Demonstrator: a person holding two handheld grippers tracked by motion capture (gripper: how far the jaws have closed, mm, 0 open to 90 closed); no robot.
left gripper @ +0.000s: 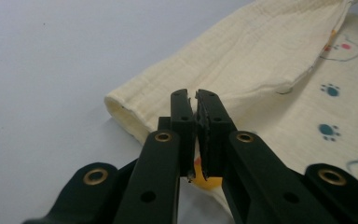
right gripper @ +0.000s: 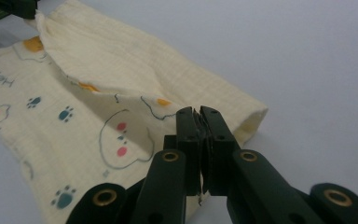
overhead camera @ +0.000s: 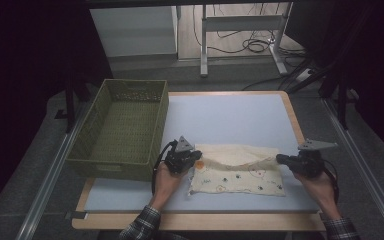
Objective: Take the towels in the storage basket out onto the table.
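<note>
Between claws: cloth (overhead camera: pixel 237 170), corners pinched by left claw (overhead camera: pixel 196 159), right claw (overhead camera: pixel 279 159).

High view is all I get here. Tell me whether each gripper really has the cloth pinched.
Observer: The left gripper has its jaws shut on the cloth, with a thin edge of fabric between the pads.
Operator: Now the right one.
Observer: The right gripper is likewise shut on the cloth edge, beside a rolled fold at that end.
Operator: Describe the print near the right gripper.
Observer: A white animal face with pink cheeks lies just left of the jaws in the right gripper view, with teal paw prints further along.
</note>
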